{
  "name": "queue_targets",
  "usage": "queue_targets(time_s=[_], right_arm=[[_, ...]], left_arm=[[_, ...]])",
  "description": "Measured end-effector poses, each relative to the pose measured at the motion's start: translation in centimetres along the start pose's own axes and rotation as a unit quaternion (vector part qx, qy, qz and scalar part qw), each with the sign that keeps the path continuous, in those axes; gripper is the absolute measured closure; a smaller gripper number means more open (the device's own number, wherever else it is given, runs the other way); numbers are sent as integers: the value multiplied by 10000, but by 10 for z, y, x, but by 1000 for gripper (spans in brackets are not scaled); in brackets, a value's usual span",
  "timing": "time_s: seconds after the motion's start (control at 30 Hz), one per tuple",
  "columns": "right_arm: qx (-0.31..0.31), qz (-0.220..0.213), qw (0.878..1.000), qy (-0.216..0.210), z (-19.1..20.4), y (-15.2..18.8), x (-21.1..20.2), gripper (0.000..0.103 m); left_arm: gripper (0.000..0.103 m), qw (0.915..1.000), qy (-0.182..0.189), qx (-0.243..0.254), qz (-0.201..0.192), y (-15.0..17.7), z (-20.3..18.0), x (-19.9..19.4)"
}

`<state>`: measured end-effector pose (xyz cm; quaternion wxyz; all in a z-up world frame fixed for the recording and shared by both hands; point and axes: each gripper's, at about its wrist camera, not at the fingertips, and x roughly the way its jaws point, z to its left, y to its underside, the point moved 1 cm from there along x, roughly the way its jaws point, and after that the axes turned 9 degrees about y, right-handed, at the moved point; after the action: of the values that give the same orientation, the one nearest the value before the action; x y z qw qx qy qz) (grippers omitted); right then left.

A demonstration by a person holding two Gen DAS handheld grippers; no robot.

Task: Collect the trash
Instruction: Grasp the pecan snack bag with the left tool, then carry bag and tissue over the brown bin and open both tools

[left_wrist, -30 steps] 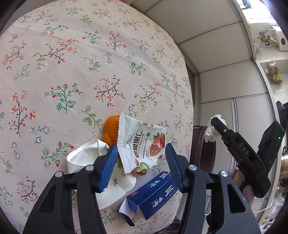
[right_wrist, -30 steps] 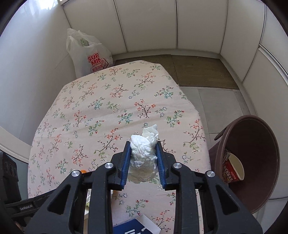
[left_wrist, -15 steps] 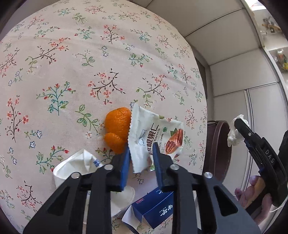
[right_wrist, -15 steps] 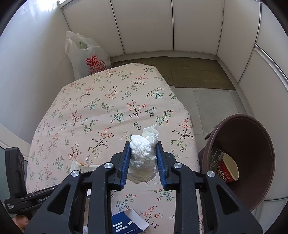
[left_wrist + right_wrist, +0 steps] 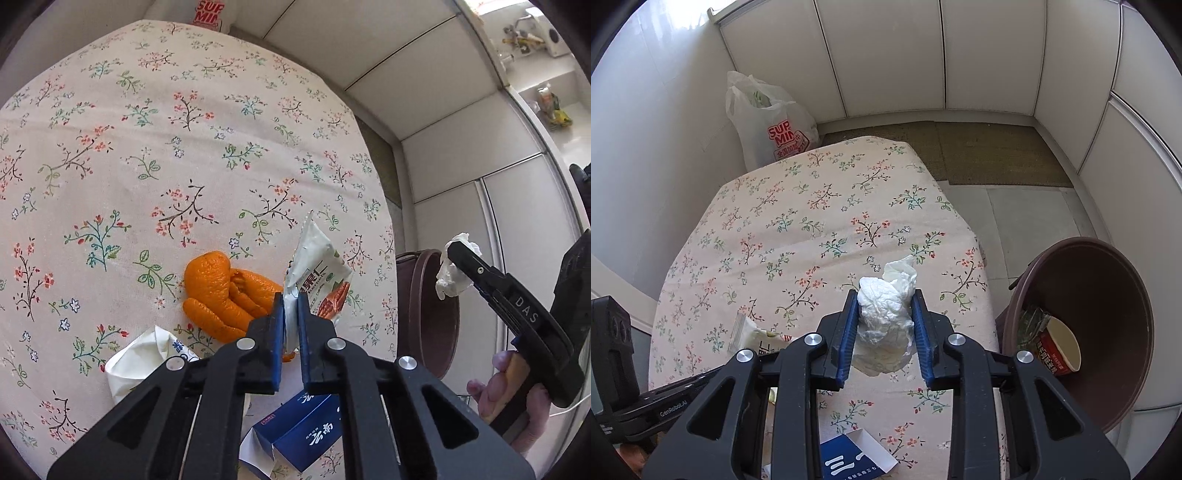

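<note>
Two grippers are in use above a surface [image 5: 110,155] covered by a pale floral cloth. The left gripper [image 5: 290,314] has its blue pads pressed nearly together on the lower end of a white snack wrapper [image 5: 318,266], grasping it. The wrapper stands on end, its long axis running from the pads up and away toward the far edge of the surface, its printed face turned right. Just left of it lies orange peel [image 5: 225,291] on the cloth. Nearer the camera, a crumpled white packet [image 5: 136,362] lies to the left and an opened blue carton [image 5: 303,439] sits partly hidden beneath the gripper.

The right gripper [image 5: 884,325] is clenched on a crumpled white tissue [image 5: 886,314], which bulges between the blue pads, a twisted tip pointing up and forward. From the left wrist view this tissue [image 5: 452,273] hangs over the rim of a brown bin [image 5: 1108,332] standing on the floor beside the right edge of the surface. Inside the bin lies a red instant-noodle cup [image 5: 1058,350] on its side. A white plastic shopping bag [image 5: 768,122] stands on the floor beyond the far end of the surface.
</note>
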<state>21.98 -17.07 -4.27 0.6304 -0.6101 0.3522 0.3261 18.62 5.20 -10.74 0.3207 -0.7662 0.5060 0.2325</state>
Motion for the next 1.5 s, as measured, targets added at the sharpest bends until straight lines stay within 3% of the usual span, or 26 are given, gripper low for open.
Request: queue_targets(time_s=[0.37,0.73,1.13,1.5], right_arm=[[71,-272,9995,-121,-7,0,-25,76],[316,-672,9972,-56,-43,8,-60,76],[1124,-952,9880,465,-139,26,-80,76],[2007,-1131,9684,960,-233,53,-92,76]], left_arm=[[96,9974,-194,533,-439,-6,-23,-26],[96,9909,-364,1014,-809,-2,-59,-43],[96,9804,-222,1730,-918,15,-147,-24],[96,9682,106,2426,-594,50,-243,32]])
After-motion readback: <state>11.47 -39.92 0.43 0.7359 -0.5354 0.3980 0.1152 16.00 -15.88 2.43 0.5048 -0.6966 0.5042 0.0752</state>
